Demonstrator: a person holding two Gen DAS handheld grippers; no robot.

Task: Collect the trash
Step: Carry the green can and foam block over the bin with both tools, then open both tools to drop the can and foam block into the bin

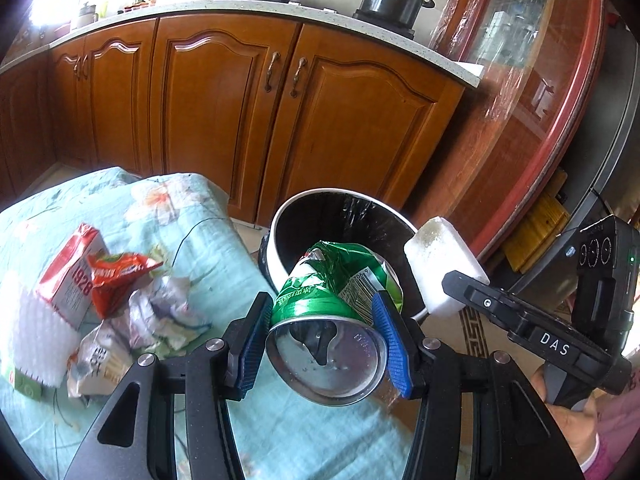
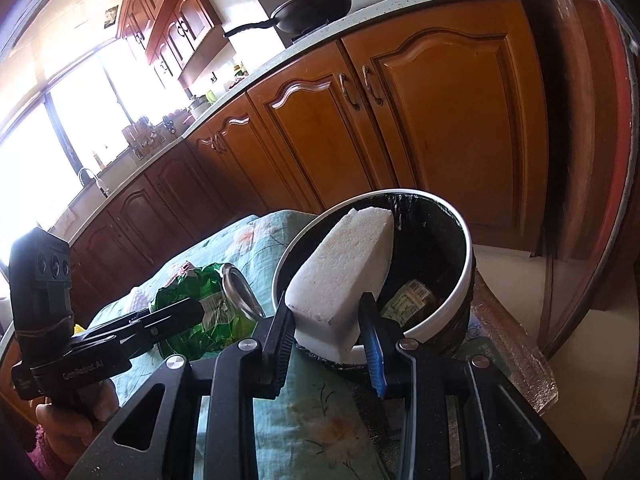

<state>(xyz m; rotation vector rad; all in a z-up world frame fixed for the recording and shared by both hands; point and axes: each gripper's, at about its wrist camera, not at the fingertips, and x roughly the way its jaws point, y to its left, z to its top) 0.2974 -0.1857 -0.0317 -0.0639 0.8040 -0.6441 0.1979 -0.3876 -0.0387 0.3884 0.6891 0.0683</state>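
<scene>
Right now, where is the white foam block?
The white foam block is held in the right tool, over the near rim of the black bin, with the crushed green can to its left in the right wrist view.

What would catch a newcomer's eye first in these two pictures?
Probably the crushed green can clamped in the left gripper, right before the bin. Next, the white foam block pinched in the right gripper, poised over the bin's black-lined mouth. Behind them, a heap of wrappers lies on the flowered cloth.
</scene>
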